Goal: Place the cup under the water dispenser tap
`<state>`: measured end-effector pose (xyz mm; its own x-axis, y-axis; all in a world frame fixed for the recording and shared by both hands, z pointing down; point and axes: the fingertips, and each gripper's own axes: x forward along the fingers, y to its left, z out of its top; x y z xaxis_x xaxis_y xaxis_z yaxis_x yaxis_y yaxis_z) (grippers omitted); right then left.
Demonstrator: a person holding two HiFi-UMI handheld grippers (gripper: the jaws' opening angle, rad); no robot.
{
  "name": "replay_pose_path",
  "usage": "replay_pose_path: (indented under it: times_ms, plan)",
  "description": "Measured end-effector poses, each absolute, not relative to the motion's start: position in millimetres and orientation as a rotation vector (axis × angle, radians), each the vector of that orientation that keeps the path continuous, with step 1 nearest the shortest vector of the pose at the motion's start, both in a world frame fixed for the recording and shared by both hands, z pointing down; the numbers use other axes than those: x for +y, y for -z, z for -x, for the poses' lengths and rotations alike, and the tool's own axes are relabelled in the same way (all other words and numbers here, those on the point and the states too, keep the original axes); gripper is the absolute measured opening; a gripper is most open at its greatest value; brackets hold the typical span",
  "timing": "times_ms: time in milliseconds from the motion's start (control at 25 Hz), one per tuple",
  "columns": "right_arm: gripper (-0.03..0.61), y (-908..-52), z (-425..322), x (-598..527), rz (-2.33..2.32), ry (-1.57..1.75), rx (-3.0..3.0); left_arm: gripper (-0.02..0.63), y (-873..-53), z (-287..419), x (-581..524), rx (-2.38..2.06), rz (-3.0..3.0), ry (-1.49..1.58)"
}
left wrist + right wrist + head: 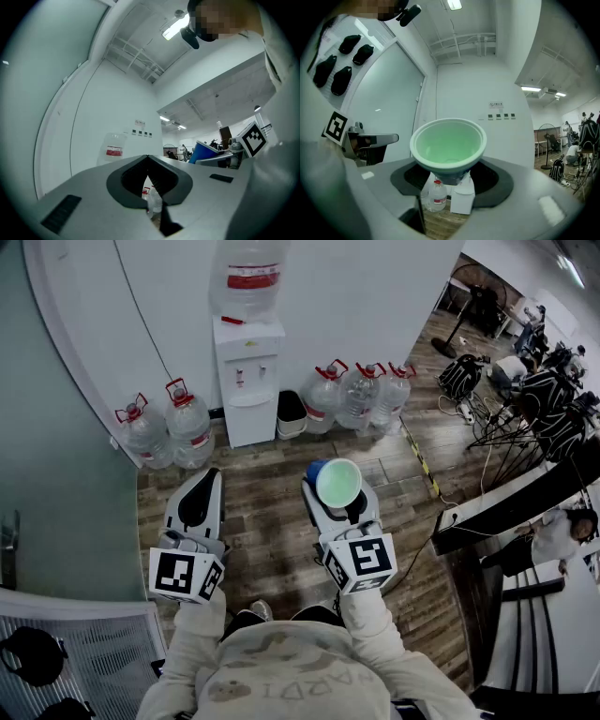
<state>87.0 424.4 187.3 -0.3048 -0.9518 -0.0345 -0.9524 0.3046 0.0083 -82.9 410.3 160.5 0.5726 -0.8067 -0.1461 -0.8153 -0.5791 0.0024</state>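
The cup (337, 482), blue outside and pale green inside, stands upright between the jaws of my right gripper (337, 487), which is shut on its lower part. In the right gripper view the cup (447, 143) fills the middle above the right gripper (450, 177). The white water dispenser (248, 381), with a large bottle (248, 277) on top, stands against the far wall, well ahead of both grippers, and shows small below the cup (462, 197). My left gripper (197, 498) is level beside the right one, its jaws meeting at the tips (148, 159) with nothing between them.
Large water bottles stand on the floor left (169, 432) and right (361, 395) of the dispenser, with a black bin (292, 413) beside it. A glass wall (66, 474) runs along the left. Cables, bags and stands (525, 399) crowd the right side.
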Motion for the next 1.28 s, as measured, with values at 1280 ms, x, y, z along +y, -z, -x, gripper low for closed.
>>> replay_pose_path:
  times_ms: [1280]
  plan:
    - [0.276, -196.7, -66.5, 376.7, 1.825, -0.02, 2.497, 0.006, -170.5, 100.2, 366.0, 1.393, 2.75, -0.17]
